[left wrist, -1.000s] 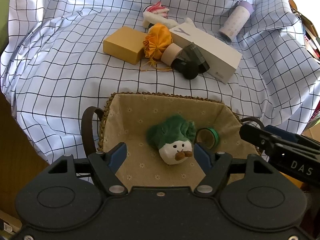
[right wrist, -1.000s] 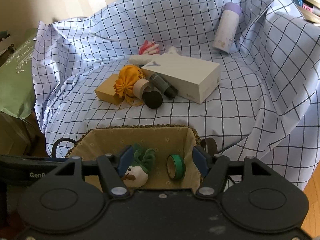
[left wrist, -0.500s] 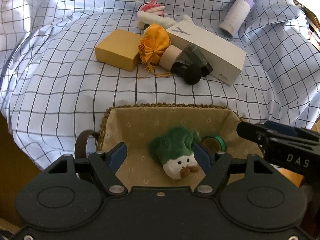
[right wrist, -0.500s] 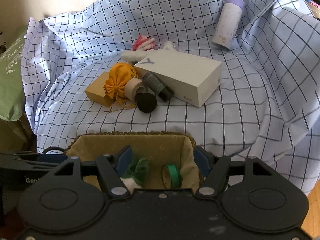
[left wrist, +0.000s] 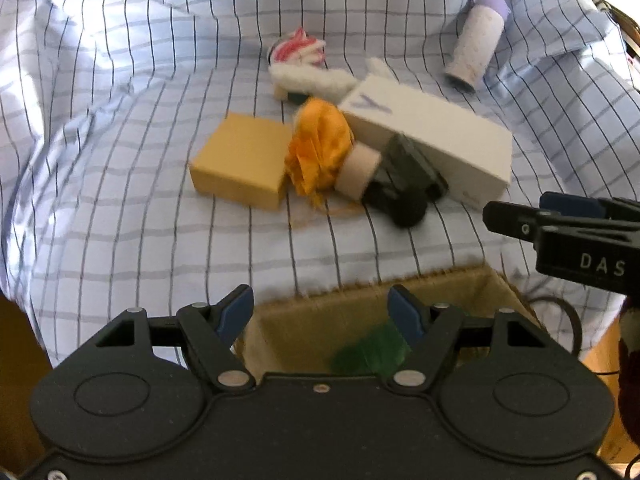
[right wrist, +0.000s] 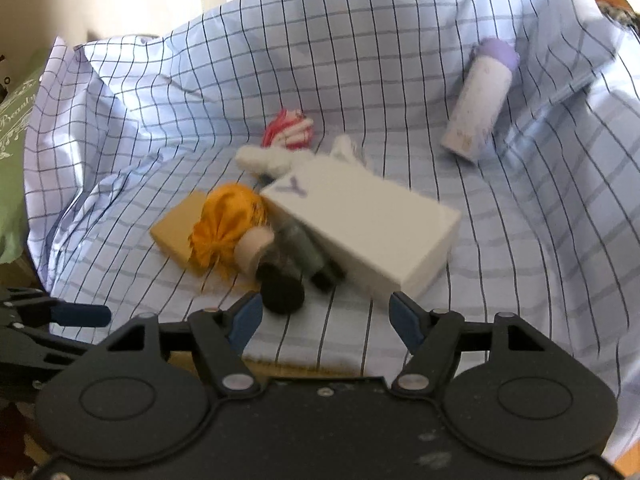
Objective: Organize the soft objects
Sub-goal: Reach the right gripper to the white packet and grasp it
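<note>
An orange drawstring pouch point(left wrist: 320, 150) point(right wrist: 226, 226) lies mid-cloth between a yellow box point(left wrist: 242, 162) and a white box point(left wrist: 428, 142). A white plush with a pink-striped part point(left wrist: 304, 68) point(right wrist: 280, 148) lies behind them. A green plush point(left wrist: 370, 356) sits in the lined wicker basket point(left wrist: 460, 280), mostly hidden by my left gripper point(left wrist: 322, 308), which is open and empty over the basket's far rim. My right gripper point(right wrist: 326, 316) is open and empty above the cloth just past the basket; it also shows in the left wrist view point(left wrist: 560, 224).
A beige tape roll point(left wrist: 358, 172), dark cylinders point(left wrist: 404, 188) and a lilac-capped bottle point(left wrist: 476, 40) lie on the checked cloth point(left wrist: 120, 160). A green printed box point(right wrist: 12, 152) stands at the left.
Both grippers have moved forward and tilted up toward the pile. The basket and green plush have slid down, nearly out of both views. Both stay open.
</note>
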Demonstrator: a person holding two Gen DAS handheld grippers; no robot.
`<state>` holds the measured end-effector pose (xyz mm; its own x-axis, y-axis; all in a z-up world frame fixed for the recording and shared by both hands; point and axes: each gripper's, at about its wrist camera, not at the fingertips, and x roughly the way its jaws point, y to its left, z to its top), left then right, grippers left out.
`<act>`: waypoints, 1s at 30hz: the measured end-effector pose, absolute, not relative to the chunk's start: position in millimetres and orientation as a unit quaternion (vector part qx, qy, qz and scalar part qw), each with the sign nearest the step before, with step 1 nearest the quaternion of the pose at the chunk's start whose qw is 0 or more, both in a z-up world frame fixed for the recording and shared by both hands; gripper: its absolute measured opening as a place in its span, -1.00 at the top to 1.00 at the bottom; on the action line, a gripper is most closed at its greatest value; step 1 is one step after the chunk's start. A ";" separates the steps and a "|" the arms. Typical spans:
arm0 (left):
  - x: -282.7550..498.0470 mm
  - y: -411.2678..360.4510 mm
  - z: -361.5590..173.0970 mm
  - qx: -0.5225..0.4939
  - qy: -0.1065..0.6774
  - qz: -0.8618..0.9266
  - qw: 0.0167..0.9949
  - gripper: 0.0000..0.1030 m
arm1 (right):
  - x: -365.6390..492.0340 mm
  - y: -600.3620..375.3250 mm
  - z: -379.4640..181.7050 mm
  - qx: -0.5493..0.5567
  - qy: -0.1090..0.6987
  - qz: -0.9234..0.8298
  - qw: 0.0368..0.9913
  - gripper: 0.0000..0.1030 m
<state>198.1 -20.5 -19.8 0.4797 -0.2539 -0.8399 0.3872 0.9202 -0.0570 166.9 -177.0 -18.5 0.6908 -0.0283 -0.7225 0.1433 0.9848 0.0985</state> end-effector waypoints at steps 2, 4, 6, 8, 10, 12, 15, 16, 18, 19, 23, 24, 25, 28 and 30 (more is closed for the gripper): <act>209.1 -21.4 -16.8 0.073 0.468 -0.185 0.861 -0.36 | 181.1 -178.8 -16.9 0.069 0.385 -0.049 0.919 -0.36; 219.5 -22.3 -14.4 0.076 0.460 -0.183 0.865 -0.36 | 196.6 -182.7 -15.4 0.067 0.378 -0.051 0.922 -0.38; 229.9 -23.7 -12.8 0.080 0.454 -0.178 0.869 -0.36 | 213.1 -188.1 -13.9 0.068 0.372 -0.057 0.924 -0.39; 240.9 -24.8 -13.5 0.083 0.450 -0.175 0.872 -0.36 | 231.9 -196.5 -13.0 0.074 0.366 -0.064 0.926 -0.40; 250.8 -26.7 -15.1 0.084 0.449 -0.172 0.873 -0.36 | 248.5 -206.6 -11.3 0.082 0.362 -0.071 0.926 -0.40; 262.4 -27.8 -16.7 0.083 0.448 -0.170 0.874 -0.36 | 268.6 -218.8 -10.7 0.090 0.355 -0.083 0.927 -0.40; 275.6 -30.1 -18.6 0.078 0.449 -0.169 0.874 -0.36 | 301.4 -239.6 -14.6 0.098 0.361 -0.111 0.921 -0.40; 279.1 -31.1 -18.8 0.077 0.450 -0.168 0.874 -0.36 | 312.0 -245.8 -16.6 0.103 0.365 -0.117 0.918 -0.40; 285.6 -32.8 -20.2 0.075 0.451 -0.171 0.873 -0.36 | 331.7 -256.6 -21.2 0.114 0.376 -0.125 0.911 -0.40; 287.7 -33.1 -20.4 0.074 0.452 -0.172 0.872 -0.36 | 339.9 -260.5 -25.2 0.120 0.381 -0.127 0.908 -0.40; 295.8 -34.9 -23.4 0.074 0.454 -0.174 0.871 -0.36 | 376.6 -269.6 -39.7 0.140 0.408 -0.121 0.894 -0.40; 297.3 -34.7 -24.9 0.073 0.456 -0.174 0.870 -0.36 | 383.4 -269.8 -43.8 0.149 0.415 -0.115 0.890 -0.40; 299.2 -34.3 -25.8 0.073 0.457 -0.175 0.869 -0.36 | 389.1 -269.5 -48.0 0.156 0.421 -0.112 0.887 -0.40; 303.2 -32.3 -29.6 0.071 0.463 -0.173 0.867 -0.37 | 405.3 -263.1 -61.1 0.166 0.439 -0.109 0.876 -0.40; 305.4 -29.9 -31.5 0.068 0.465 -0.170 0.866 -0.37 | 414.1 -259.3 -69.7 0.167 0.447 -0.106 0.872 -0.40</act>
<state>305.4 -29.9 -31.5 0.5092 -0.2309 -0.8291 0.3578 0.9330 -0.0400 414.1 -259.3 -69.7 0.5772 -0.0351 -0.8158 0.3339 0.9219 0.1965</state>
